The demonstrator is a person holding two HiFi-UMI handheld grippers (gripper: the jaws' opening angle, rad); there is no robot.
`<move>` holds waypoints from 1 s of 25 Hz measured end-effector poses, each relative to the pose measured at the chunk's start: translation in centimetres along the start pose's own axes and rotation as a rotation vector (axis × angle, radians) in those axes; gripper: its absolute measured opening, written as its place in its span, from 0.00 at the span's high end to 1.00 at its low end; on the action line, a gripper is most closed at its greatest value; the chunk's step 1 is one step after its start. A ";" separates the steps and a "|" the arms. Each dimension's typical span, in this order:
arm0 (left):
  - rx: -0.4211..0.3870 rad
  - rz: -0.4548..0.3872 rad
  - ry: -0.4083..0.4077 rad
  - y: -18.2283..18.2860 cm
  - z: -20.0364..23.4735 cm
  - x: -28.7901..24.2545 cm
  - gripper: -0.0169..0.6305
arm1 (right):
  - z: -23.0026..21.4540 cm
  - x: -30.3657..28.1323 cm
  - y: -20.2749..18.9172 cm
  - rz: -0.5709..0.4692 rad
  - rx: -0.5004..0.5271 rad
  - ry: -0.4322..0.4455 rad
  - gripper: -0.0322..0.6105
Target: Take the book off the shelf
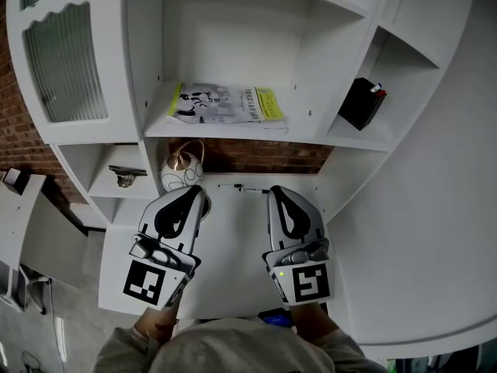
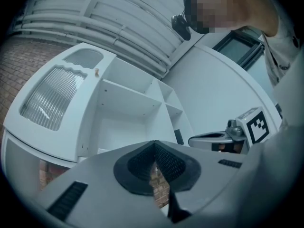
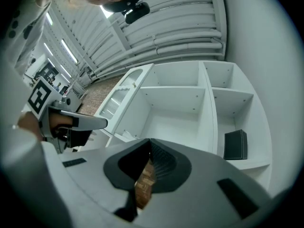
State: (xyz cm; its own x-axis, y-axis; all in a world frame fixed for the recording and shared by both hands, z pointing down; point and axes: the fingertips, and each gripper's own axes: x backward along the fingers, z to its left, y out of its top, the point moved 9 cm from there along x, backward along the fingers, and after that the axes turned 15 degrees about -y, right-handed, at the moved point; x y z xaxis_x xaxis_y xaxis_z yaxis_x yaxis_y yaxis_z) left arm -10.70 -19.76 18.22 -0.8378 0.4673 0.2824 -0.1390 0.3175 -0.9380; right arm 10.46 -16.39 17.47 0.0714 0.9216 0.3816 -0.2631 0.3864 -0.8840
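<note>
early step, by the look of it: getting up to the book, nothing picked up yet.

low in the middle of the head view, side by side: left gripper and right gripper, over a white desk, both pointing up the frame. just past the left tips, a round vase. higher up, in the middle of the frame, flat on the shelf: the book, cover up, well apart from both grippers. off to its right, in the next nook, a black box. upper left, a ribbed glass door.

next move, as a guess: lift a gripper up to the shelf, open it wide, put one pad under the near edge of the book and one on top, squeeze, then pull out toward the bottom of the frame. thin and flat, so likely floppy; may want the other gripper under it for help.

now the jaws. in the left gripper view, pads pressed together, just a thin slit low down, a peep of brick through it, nothing held. in the right gripper view, much the same: pads shut tight, a bit of brick in the slit, nothing between. far behind, white nooks, and the box at right.
</note>
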 end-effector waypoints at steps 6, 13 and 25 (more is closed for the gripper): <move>-0.011 -0.001 0.042 0.4 1.5 -1.8 0.96 | -0.9 -3.0 0.5 -0.029 -0.006 0.032 0.92; -0.051 0.016 0.046 0.7 3.2 -3.1 0.96 | -0.9 -5.3 0.4 -0.041 -0.027 0.054 0.92; -0.249 0.129 0.039 1.5 5.4 -5.1 0.96 | -1.0 -8.3 0.4 -0.058 0.060 0.093 0.92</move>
State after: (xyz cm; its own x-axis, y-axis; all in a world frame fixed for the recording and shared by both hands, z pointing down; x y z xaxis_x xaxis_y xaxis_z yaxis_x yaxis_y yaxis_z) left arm -9.45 -26.11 14.29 -0.8184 0.5471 0.1759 0.1055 0.4439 -0.8898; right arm 10.76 -23.85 13.65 0.1766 0.8984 0.4021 -0.3133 0.4386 -0.8423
